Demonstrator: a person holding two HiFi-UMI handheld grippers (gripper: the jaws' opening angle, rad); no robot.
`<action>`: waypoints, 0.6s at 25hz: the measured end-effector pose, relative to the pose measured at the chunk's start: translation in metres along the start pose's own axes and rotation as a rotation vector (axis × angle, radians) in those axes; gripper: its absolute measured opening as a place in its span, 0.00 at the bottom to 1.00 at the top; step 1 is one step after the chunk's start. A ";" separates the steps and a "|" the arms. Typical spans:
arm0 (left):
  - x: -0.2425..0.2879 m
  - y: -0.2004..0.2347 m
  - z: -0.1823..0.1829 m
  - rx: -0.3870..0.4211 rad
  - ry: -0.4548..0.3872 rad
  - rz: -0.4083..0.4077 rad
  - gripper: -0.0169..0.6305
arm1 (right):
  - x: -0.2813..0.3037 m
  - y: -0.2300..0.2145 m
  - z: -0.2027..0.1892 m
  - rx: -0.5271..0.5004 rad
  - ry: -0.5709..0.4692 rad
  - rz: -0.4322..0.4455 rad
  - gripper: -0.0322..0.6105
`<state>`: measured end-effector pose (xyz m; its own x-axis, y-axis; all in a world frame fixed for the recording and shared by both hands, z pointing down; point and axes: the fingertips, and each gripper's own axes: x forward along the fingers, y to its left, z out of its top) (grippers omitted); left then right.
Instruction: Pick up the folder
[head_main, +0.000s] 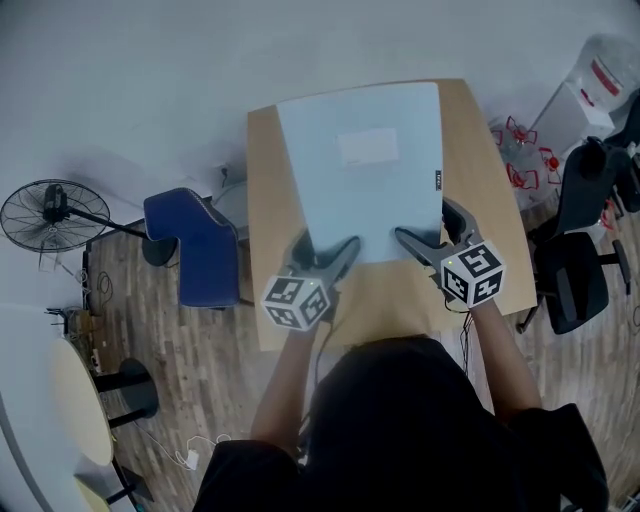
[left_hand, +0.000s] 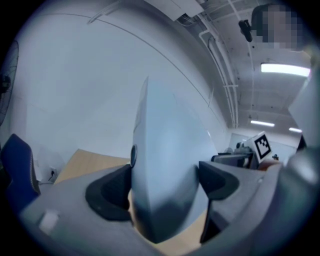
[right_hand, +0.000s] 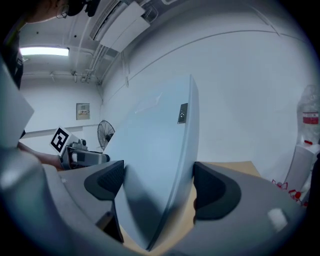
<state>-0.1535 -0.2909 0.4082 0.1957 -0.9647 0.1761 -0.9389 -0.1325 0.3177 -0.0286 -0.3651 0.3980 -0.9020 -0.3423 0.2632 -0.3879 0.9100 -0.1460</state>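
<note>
A pale blue-grey folder (head_main: 365, 170) with a white label lies lengthwise over the small wooden table (head_main: 265, 200). My left gripper (head_main: 325, 262) is shut on the left part of its near edge, and my right gripper (head_main: 425, 240) on the right part. In the left gripper view the folder (left_hand: 160, 160) stands between the dark pads (left_hand: 112, 192), with the left gripper (left_hand: 164, 187) pinching it. In the right gripper view the folder (right_hand: 155, 160) fills the gap of the right gripper (right_hand: 159, 189). Bare table (right_hand: 235, 167) shows behind and under it.
A blue chair (head_main: 195, 245) stands against the table's left side, with a floor fan (head_main: 45, 215) further left. On the right are a black office chair (head_main: 580, 280), red wire items (head_main: 520, 150) and a water bottle (head_main: 600, 75). A round table (head_main: 80, 400) sits lower left.
</note>
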 end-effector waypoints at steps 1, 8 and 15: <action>-0.001 -0.001 0.003 0.005 -0.004 0.002 0.69 | -0.001 0.001 0.003 -0.009 -0.004 -0.001 0.74; -0.003 -0.005 0.006 0.008 -0.007 0.005 0.69 | -0.005 0.004 0.009 -0.044 -0.007 -0.004 0.74; -0.001 -0.003 0.004 0.007 0.010 -0.009 0.69 | -0.004 0.004 0.007 -0.038 -0.005 -0.024 0.74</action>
<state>-0.1518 -0.2902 0.4028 0.2069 -0.9612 0.1826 -0.9389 -0.1426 0.3131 -0.0277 -0.3616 0.3892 -0.8935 -0.3649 0.2616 -0.4018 0.9099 -0.1030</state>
